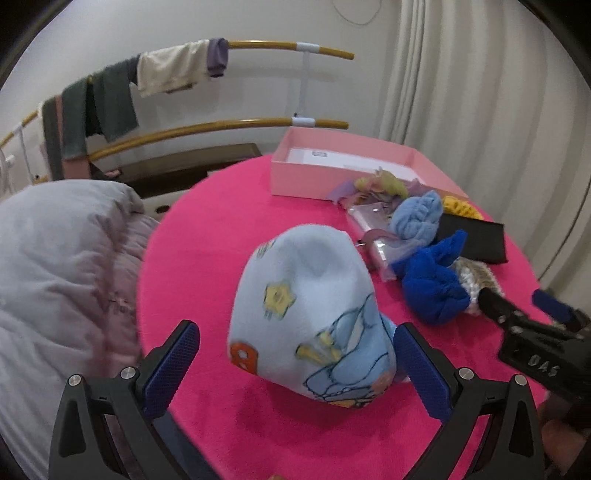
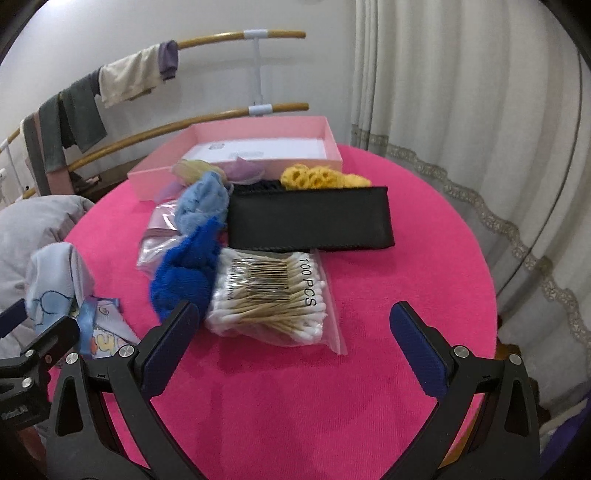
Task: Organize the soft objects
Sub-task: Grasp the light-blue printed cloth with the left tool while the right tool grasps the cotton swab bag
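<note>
White wall (image 2: 110,22), pale curtain (image 2: 443,92), wooden rails (image 2: 207,118)

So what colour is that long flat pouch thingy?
Black. The pouch shows best in the right wrist view.

Right claw (image 2: 293,328) spread wide above pink worktop (image 2: 406,258), empty. Bag of cotton swabs (image 2: 273,295) just beyond the fingertips. Touching that bag: royal-blue knit (image 2: 184,277) to its left, black pouch (image 2: 310,221) behind. Farther behind the bag: light-blue knit (image 2: 201,206), yellow crochet (image 2: 317,177), open pink box (image 2: 258,147). Printed light-blue cloth (image 2: 55,280) far left.
</note>
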{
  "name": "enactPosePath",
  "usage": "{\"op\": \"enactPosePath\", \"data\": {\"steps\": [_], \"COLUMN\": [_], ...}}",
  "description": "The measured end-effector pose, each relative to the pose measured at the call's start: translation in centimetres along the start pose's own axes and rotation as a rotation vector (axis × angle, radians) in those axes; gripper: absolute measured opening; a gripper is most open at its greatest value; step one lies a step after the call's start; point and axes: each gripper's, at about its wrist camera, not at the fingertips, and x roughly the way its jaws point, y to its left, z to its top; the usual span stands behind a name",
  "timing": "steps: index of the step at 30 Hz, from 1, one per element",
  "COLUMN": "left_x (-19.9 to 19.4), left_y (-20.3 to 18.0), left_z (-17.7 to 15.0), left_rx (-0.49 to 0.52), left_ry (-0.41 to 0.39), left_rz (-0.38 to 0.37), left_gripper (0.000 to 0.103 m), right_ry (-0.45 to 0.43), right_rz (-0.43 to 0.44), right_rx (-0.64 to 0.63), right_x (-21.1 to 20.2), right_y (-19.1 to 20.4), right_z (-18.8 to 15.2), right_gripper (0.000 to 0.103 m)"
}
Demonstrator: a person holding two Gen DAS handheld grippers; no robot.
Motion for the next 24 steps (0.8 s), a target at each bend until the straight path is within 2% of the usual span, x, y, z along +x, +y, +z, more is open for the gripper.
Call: {"op": "enactPosePath", "data": {"steps": [7,12,15,17,18,21,24], "left_x": [3.7,5.7,6.3,6.1,6.2,5.9,5.8], "left_y": [-1.3,-1.6,-1.4,-1.3,-1.5,-1.6,-1.6], "left_z": [0.3,0.3,0.2,0.0,0.0,-0.2,-0.2], "left_rx": [0.013,-0.006,-0.018,-0.017,-0.009,-0.007,-0.003], "left_ry": [0.024,0.048,0.060,0.058,0.059,0.063,0.073], "left_rz": [-0.010,-0.044,-0.081,-0.090,-0.091,-0.107,-0.121], "left_gripper": [0.103,0.103,0.099,0.097,0.095,0.090,0.084], "right_ry": [0.030,0.080,0.113,0.149,0.166,0.157,0.147], "right_rz": [0.025,0.046,0.039,0.053,0.066,0.068,0.083], "right_rx": [0.019,-0.017,-0.020,-0.016,-0.020,-0.044,-0.038], "right_x": [1.6,2.8,3.8,4.6,4.9,4.8,4.4], "right_y": [-0.6,0.2,0.4,0.3,0.3,0.6,0.4], "right_z": [0.2,0.8,1.2,1.3,1.3,1.3,1.2], "right_gripper": [0.103,0.103,0.103,0.097,0.088,0.071,0.068]}}
